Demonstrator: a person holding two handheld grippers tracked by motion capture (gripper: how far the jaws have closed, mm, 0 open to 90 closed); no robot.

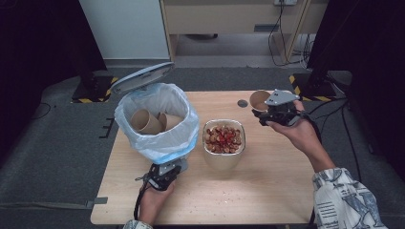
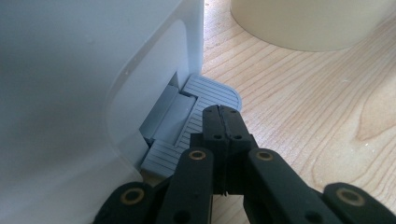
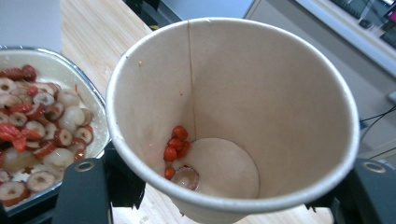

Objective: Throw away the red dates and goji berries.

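1. Our left claw (image 2: 223,122) is squeezed shut, pressing the bin's pedal (image 2: 196,116).
2. Our right claw (image 1: 273,113) grips a paper cup (image 3: 233,116), tipped, up beside the bowl (image 1: 224,153).

light wooden table (image 1: 282,191), lined pedal bin (image 1: 157,138), bowl of sliced dried fruit (image 1: 224,139), small dark disc (image 1: 242,103)

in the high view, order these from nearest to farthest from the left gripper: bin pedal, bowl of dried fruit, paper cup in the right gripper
1. Bin pedal: right under the left gripper, at the bin's front base.
2. Bowl of dried fruit: mid-table, to the gripper's right and beyond.
3. Paper cup: far right, held in the right gripper.
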